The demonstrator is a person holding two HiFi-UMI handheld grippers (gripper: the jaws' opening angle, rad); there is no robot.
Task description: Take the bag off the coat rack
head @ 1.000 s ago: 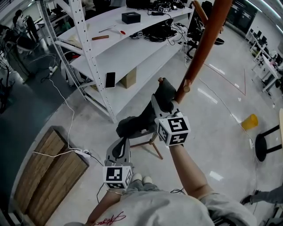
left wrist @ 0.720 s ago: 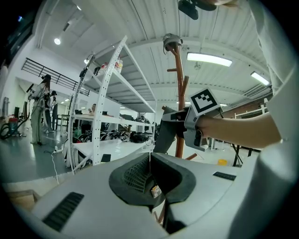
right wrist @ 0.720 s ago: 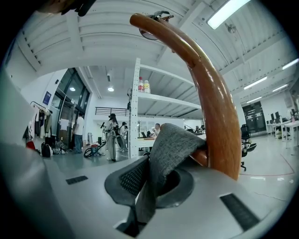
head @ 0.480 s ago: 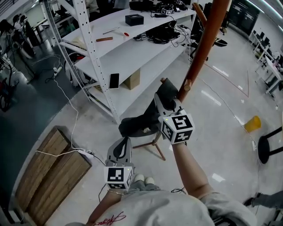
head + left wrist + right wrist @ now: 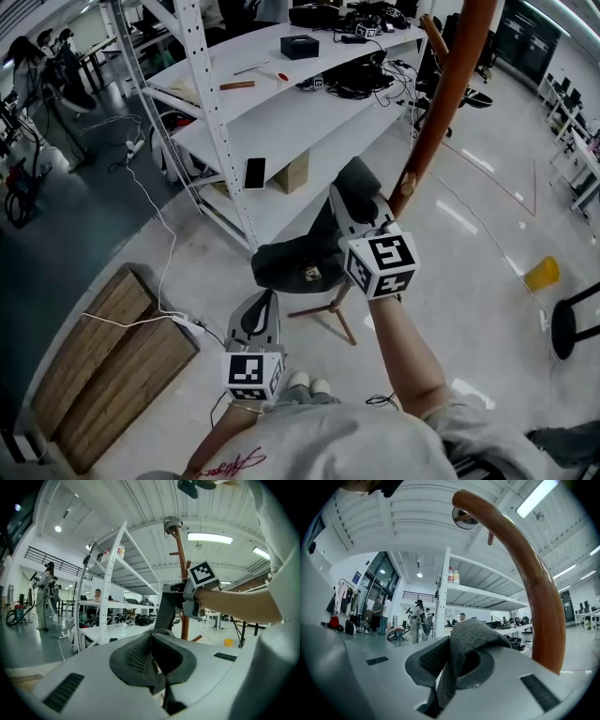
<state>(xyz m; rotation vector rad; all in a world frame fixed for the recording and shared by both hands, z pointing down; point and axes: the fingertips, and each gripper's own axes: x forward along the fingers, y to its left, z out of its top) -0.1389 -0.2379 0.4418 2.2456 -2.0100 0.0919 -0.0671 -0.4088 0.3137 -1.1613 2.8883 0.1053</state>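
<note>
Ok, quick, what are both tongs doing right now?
Left tongs: closed, holding nothing.
Right tongs: closed on the bag strap.

No legible text anywhere. Red cursive print on shirt [image 5: 230,462] — too blurred to read. Marker cubes [image 5: 382,265] carry black-white square patterns only (no letters, no digits). Labels on bottles [image 5: 453,577] atop shelf [image 5: 487,592] — too small.
</note>
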